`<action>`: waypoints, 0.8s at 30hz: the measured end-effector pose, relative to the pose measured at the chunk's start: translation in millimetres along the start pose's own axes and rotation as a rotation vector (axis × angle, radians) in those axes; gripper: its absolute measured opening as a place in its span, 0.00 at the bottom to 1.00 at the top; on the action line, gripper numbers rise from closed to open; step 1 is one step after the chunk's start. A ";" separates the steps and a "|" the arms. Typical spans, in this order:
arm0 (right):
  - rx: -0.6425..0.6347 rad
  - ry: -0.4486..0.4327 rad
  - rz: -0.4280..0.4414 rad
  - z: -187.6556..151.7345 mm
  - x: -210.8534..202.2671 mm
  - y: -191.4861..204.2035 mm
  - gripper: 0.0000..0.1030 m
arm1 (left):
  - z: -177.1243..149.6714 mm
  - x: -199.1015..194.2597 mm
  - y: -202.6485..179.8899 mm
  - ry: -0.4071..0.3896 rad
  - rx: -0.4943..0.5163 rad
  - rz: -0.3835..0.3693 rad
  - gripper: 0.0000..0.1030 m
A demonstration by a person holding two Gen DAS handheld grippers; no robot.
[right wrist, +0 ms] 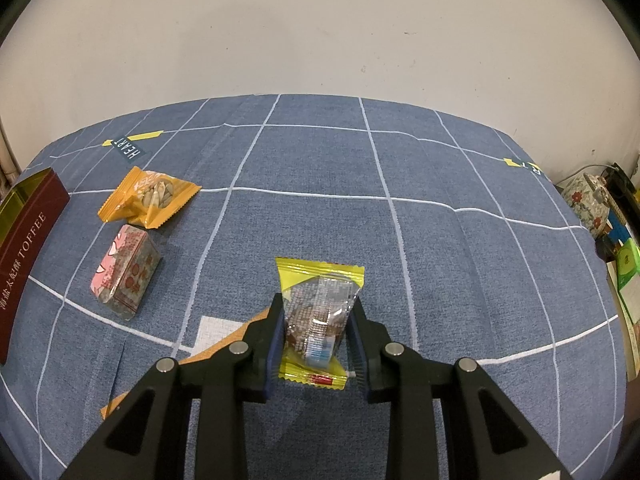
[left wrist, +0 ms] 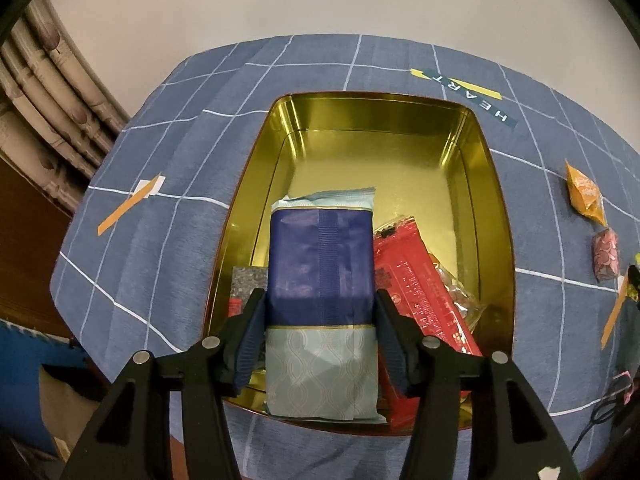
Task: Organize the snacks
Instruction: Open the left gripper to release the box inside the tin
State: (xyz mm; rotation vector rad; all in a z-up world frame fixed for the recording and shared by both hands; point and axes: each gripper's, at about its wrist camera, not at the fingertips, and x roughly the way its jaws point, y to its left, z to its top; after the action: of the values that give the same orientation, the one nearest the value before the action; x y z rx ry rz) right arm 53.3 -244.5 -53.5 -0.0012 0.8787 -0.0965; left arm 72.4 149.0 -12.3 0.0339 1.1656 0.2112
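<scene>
Lying lengthwise in gold tin (left wrist: pixel 496 216), blue packet (left wrist: pixel 320 264) between loosened left claw (left wrist: pixel 320 312), right claw (right wrist: pixel 318 320) pinching yellow snack (right wrist: pixel 320 304).

Backdrop I see: plain off-white wall (right wrist: pixel 320 28); blue grid-lined tablecloth (right wrist: pixel 460 248) over the tabletop; patterned beige curtain (left wrist: pixel 44 92) at left; floral teapot (right wrist: pixel 587 204) far right.

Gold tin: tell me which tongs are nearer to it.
Left. The left tongs are over the gold tin, flanking the blue packet inside it. The right tongs grip a yellow snack packet off to the tin's right.
</scene>
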 end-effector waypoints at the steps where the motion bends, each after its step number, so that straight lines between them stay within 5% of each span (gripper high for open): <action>1: 0.000 0.000 0.000 0.0 0.1 -0.2 0.28 | 0.1 -0.2 0.0 -0.001 0.000 -0.004 0.50; 24: -0.031 0.013 0.001 2.4 0.9 2.5 0.28 | -11.2 -36.5 19.2 -0.170 0.010 0.037 0.63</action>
State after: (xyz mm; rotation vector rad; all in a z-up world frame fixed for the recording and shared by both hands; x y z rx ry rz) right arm 55.9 -242.1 -52.8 -0.0288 0.8936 -0.0821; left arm 45.6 160.3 19.0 0.0812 0.9969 0.2307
